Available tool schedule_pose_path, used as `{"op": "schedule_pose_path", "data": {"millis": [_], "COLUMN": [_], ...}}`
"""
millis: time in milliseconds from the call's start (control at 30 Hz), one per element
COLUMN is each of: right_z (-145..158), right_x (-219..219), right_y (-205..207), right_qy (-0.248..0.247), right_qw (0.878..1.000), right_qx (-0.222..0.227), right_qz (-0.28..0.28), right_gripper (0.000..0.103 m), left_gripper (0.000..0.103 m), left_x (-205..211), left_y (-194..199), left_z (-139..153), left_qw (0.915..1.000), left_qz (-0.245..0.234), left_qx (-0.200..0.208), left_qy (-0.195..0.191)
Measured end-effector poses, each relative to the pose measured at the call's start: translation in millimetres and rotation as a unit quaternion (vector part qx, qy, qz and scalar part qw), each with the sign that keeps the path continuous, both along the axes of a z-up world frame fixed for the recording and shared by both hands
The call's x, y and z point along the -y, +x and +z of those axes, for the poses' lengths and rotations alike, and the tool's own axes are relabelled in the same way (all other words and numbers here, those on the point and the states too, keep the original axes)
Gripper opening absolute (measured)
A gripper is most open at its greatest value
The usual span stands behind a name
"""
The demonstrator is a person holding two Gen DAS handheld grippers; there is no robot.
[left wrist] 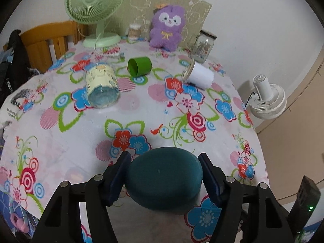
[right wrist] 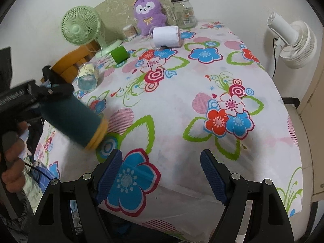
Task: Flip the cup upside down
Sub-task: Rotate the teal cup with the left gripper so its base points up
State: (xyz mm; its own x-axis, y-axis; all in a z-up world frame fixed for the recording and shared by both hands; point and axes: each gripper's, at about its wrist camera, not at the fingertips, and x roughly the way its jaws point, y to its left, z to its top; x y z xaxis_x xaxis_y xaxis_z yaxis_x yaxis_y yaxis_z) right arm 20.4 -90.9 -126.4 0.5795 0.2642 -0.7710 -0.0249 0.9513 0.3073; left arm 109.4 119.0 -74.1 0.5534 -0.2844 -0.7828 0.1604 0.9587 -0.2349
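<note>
**Teal cup caught mid-turn above the flowered table**

The left gripper (left wrist: 164, 174) has its two blue pads pressed against the sides of the teal cup (left wrist: 164, 179), one on either flank, so the cup is pinched across its width. That side grip makes sense for a flip: it leaves both ends free, so the wrist can roll the cup over without the pads getting in the way. From the right wrist view the cup (right wrist: 75, 119) lies tilted, its yellow-rimmed mouth pointing down and outward toward the tablecloth (right wrist: 182, 121), its closed base up by the gripper. It looks raised off the cloth rather than resting on it (the blur makes contact hard to rule out). I judge the turn roughly halfway done; the mouth would need to swing further down before the cup could be set on its rim.

The right gripper (right wrist: 161, 174) holds nothing, its pads standing well apart, just beside the teal cup and hovering over the near edge of the table.

Beyond the teal cup, farther across the table, a green cup (left wrist: 140, 65), a pale printed cup (left wrist: 102, 86) and a white-sleeved glass (left wrist: 199, 75) all lie on their sides.
</note>
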Motion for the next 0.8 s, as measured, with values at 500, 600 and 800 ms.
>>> {"op": "schedule_pose_path", "data": {"millis": [500,600,800], "right_z": [11.2,11.6,14.9], "right_x": [-23.7,-31.1,-43.8], "right_y": [-0.3,3.0,6.4], "right_qy": [-0.001,0.000,0.001], "right_qw": [1.000,0.999,0.998], "right_qx": [0.014,0.015,0.020], "right_qz": [0.027,0.036,0.052], "right_gripper": [0.082,0.082,0.082], "left_gripper": [0.067,0.067,0.067], "left_x": [-13.9,-17.0,-25.6], "left_y": [-20.7,-27.2,-36.2], "left_z": [47.0,53.0,57.9], "left_qw": [0.9972,0.9963,0.9952], "left_qz": [0.003,0.004,0.011], "left_qx": [0.071,0.079,0.087], "left_qy": [0.021,0.033,0.045]}}
